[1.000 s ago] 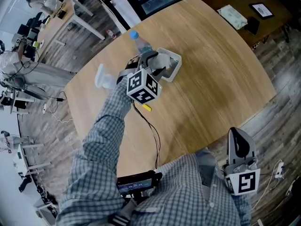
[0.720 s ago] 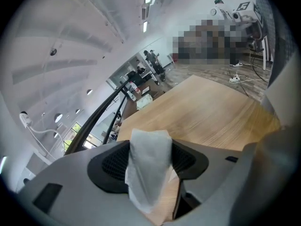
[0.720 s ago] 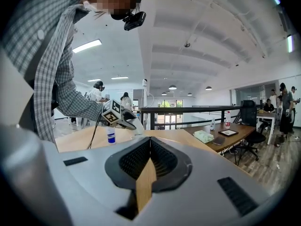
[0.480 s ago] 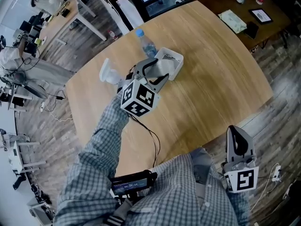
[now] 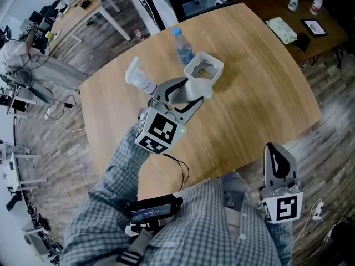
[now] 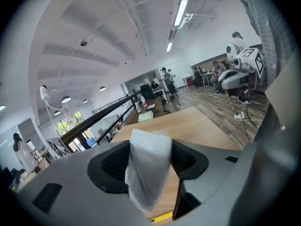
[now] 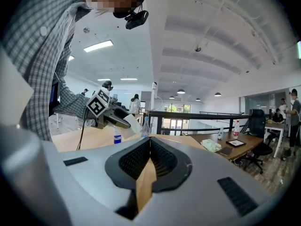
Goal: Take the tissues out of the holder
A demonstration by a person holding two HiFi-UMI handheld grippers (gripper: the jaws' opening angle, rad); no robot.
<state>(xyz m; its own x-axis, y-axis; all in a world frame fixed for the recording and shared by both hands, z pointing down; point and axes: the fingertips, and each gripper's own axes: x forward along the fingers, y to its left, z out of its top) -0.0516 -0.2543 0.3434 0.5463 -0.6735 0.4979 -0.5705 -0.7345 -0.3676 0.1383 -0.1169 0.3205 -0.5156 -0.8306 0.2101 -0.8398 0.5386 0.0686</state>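
Left gripper [image 5: 189,94]: fingers clamped on 1 tissue [image 6: 149,166]; holder [image 5: 217,66] just beyond fingers. Best: lift tissue clear, release onto table [image 5: 266,98]. Right gripper [image 7: 149,157]: fingers closed, empty.

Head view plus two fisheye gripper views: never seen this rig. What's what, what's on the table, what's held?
There is no robot here: a person holds a two-jaw gripper in each hand. The head view comes from a camera on the person's head, looking down. Each gripper view comes from a camera riding on that gripper, looking along its jaws. On the wooden table stand a white holder and a water bottle. The left gripper is shut on a white tissue, near the holder. The right gripper is shut and empty, beside the table.
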